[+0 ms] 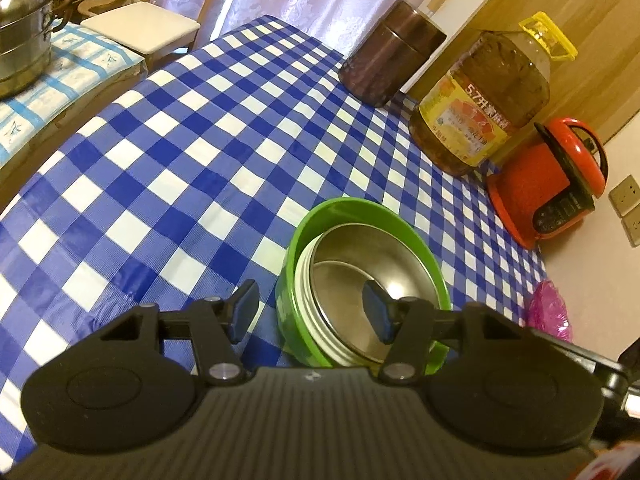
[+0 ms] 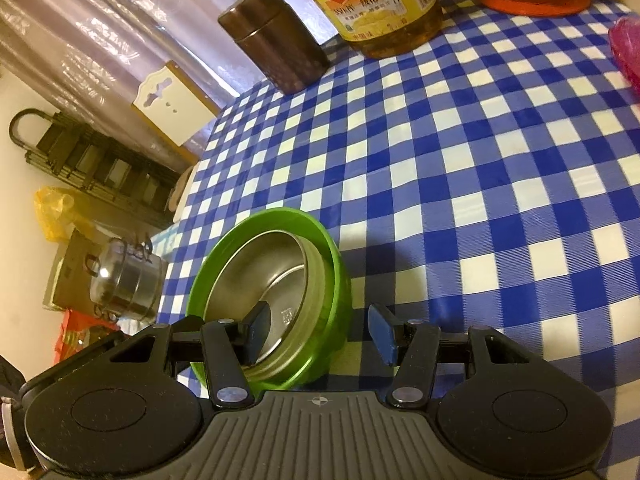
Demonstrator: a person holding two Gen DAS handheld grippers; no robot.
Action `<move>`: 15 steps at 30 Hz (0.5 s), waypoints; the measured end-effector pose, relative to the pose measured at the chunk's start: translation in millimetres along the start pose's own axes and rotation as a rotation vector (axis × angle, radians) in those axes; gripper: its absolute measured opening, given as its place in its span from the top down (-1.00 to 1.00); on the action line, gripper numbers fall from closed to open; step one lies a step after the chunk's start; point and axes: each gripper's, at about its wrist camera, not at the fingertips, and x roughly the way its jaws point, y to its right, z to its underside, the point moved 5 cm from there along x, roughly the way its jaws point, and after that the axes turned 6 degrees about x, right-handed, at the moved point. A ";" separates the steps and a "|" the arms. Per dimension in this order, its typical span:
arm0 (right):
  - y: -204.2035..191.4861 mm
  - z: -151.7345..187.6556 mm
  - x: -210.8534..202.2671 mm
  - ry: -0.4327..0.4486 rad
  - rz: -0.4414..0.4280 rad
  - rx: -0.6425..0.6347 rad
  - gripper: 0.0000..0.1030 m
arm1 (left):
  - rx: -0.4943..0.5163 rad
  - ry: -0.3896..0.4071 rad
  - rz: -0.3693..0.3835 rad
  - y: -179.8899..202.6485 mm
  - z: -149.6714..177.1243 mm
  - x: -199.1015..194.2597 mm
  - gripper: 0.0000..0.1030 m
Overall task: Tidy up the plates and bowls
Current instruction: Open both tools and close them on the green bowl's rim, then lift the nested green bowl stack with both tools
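Left claw point(image 1: 312, 312): jaws apart, straddling near rim of green bowl point(image 1: 304, 236), pads not pressing. Right claw point(image 2: 320, 330): likewise parted, astride opposite rim. One green bowl, one steel bowl point(image 1: 352, 276) nested inside, tilted, shiny. Beyond, on checked desk point(image 1: 160, 160): one oil bottle point(image 1: 484, 100), one brown canister point(image 1: 394, 56).

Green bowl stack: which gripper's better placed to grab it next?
No clear winner. The left gripper and the right gripper each straddle the rim of the green bowl, one pad over the steel bowls, jaws open. Marginally left: its bowl sits more centred.
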 end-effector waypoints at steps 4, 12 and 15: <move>1.4 -1.2 10.7 -0.012 -0.011 0.009 -0.06 | -0.004 -0.011 0.007 -0.5 -0.5 8.6 0.03; 8.7 2.2 32.7 -0.032 -0.036 0.008 -0.05 | -0.018 -0.026 0.017 -7.2 8.3 25.5 0.24; 11.9 4.7 35.3 -0.029 -0.052 0.012 -0.05 | -0.020 -0.028 0.018 -8.6 10.3 29.1 0.32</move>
